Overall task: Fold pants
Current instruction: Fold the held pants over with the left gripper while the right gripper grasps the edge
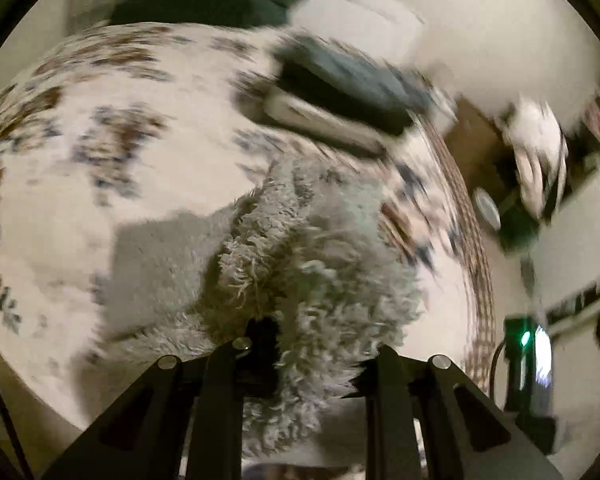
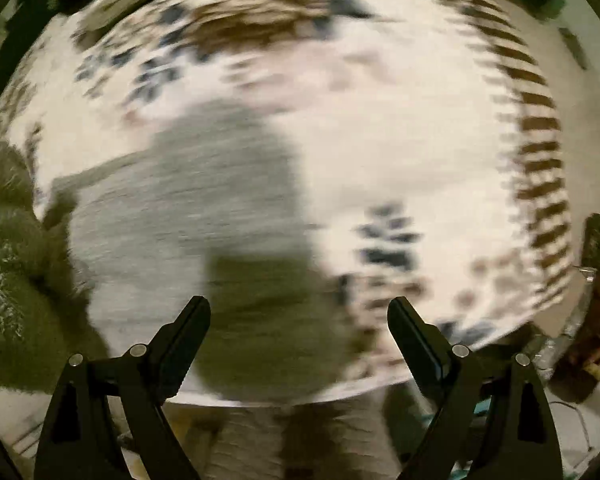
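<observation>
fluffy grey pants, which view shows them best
The left wrist view: the fluffy grey pants fill its centre, shaggy pile sharp, bunched at the left tongs, which are shut on them. The right wrist view shows only a blurred smooth grey stretch on the patterned cloth, plus a fuzzy clump at its left edge.

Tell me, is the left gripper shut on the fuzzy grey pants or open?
Shut on the fuzzy grey pants: the left gripper has shaggy fabric bunched between its nearly closed fingers and hanging ahead.
</observation>
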{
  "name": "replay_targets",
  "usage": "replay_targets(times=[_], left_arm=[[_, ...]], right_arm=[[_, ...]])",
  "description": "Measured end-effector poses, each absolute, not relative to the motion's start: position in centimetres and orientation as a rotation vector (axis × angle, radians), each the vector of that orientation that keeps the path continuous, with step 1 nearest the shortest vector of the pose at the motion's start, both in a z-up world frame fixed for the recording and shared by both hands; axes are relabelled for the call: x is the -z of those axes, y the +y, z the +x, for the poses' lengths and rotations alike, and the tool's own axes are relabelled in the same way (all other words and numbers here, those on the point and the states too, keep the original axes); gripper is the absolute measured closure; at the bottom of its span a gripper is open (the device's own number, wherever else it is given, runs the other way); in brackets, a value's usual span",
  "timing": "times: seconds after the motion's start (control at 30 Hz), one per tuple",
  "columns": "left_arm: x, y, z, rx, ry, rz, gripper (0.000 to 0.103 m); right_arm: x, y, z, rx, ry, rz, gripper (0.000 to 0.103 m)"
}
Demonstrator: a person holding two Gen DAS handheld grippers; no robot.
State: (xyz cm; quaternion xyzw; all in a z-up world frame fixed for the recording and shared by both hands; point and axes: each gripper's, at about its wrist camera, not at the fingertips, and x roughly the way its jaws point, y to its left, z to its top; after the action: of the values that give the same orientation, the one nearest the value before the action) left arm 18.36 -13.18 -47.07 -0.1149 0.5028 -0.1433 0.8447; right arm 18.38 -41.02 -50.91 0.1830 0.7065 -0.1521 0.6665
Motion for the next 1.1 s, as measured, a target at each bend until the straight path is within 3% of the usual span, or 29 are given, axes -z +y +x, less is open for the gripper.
replay_targets(times=[0.17,0.2,0.27,0.3,0.33,0.47,0.63,0.77,0.83,0.87,0.9,0.93,1.03,1.1], left_arm=[[52.4,-21.7,16.6,0.359,1.251,-0.122,0.087],[53.4,-22.5,16.4,0.346,1.300,-0.103,0.081],[53.2,-23.3,15.9,0.369,1.347,-0.098,0.059],[52.5,-23.4,15.7,0.412,1.346,-0.117,0.026],[51.9,-23.4,15.4,0.445,1.345,-0.131,0.003],[47.9,-22.3,14.2,0.529,1.345,-0.170,0.002],[44.3,-14.7,14.6,0.410,1.299,-0.233,0.002],[45.4,-7.6,17.7,0.176,1.277,-0.228,0.002],[46.8,-4.8,19.5,0.093,1.288,-0.244,0.002],[47.5,-3.4,20.2,0.057,1.287,-0.257,0.002],[48.2,-2.5,20.9,0.047,1.301,-0.278,0.002],[48.9,-2.0,21.5,0.047,1.313,-0.287,0.002],[50.4,-2.0,22.9,0.076,1.358,-0.273,0.002],[50.7,-2.3,23.3,0.100,1.371,-0.266,0.002]], right_arm=[[52.0,-47.9,15.8,0.393,1.583,0.446,0.011],[52.2,-48.7,15.5,0.393,1.578,0.471,0.011],[52.4,-50.4,15.0,0.342,1.558,0.573,0.011],[52.5,-50.3,14.8,0.326,1.548,0.609,0.011],[52.3,-50.7,14.7,0.302,1.535,0.641,0.011],[51.3,-50.6,15.8,0.148,1.486,0.765,0.011],[51.0,-46.8,19.6,-0.073,1.447,0.885,0.007],[52.2,-41.8,23.3,-0.173,1.441,0.835,0.005],[53.8,-39.4,24.5,-0.211,1.525,0.780,0.005],[54.2,-38.5,24.6,-0.220,1.557,0.751,0.014],[53.8,-38.4,24.4,-0.186,1.547,0.705,0.053],[52.9,-38.7,24.1,-0.147,1.523,0.660,0.067],[49.3,-41.9,21.9,-0.076,1.386,0.617,0.069],[49.6,-44.1,20.9,0.015,1.411,0.587,0.068]])
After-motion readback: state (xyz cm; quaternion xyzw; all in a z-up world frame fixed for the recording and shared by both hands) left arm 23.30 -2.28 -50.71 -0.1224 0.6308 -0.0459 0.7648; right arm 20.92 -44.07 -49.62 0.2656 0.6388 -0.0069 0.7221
